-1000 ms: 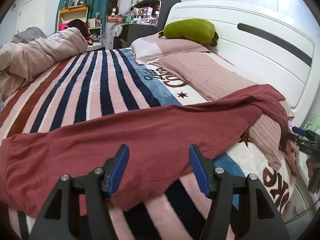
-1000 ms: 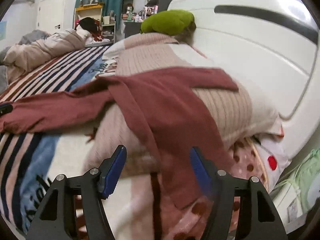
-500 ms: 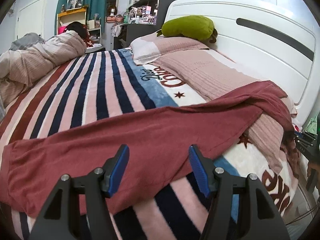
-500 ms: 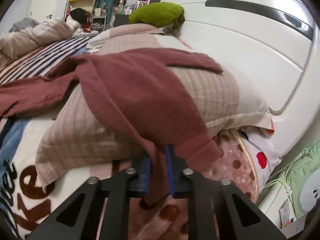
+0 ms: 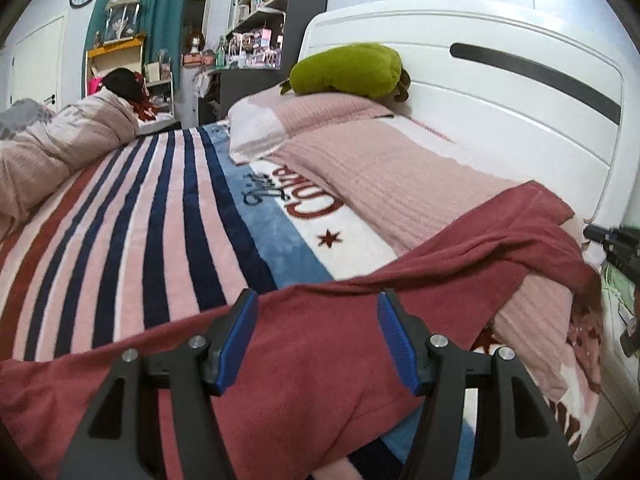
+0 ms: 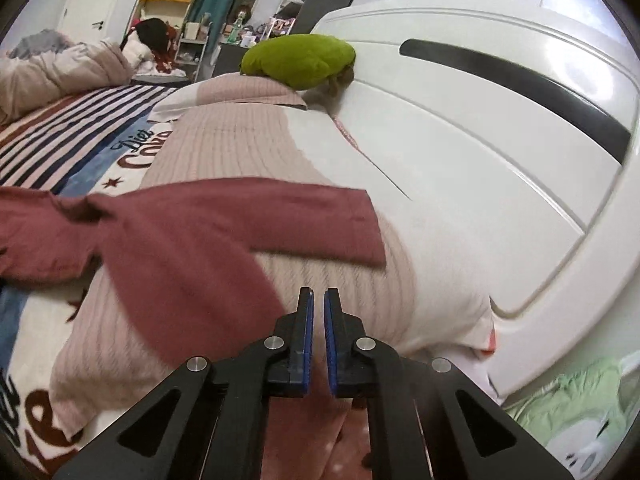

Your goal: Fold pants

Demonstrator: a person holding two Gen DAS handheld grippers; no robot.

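Dark red pants (image 5: 304,344) lie across the striped blanket, their legs draped over a pink pillow at the right. My left gripper (image 5: 314,320) is open, its blue pads low over the pants' waist part. In the right wrist view the pants (image 6: 176,240) spread over the pink pillow (image 6: 360,280), one leg running toward my right gripper (image 6: 316,312). Its jaws are shut with a narrow gap; a lifted leg end runs under them, and a grip on cloth cannot be confirmed. The right gripper also shows at the right edge of the left wrist view (image 5: 616,240).
A white headboard (image 5: 500,112) stands behind the pillows, with a green plush (image 5: 344,70) on the far pillow. A bunched beige duvet (image 5: 52,152) lies at the far left. A green item (image 6: 580,408) sits beside the bed at the right.
My right gripper went from open to shut at the pant leg end and has risen, lifting the leg. My left gripper has moved forward over the pants, still open.
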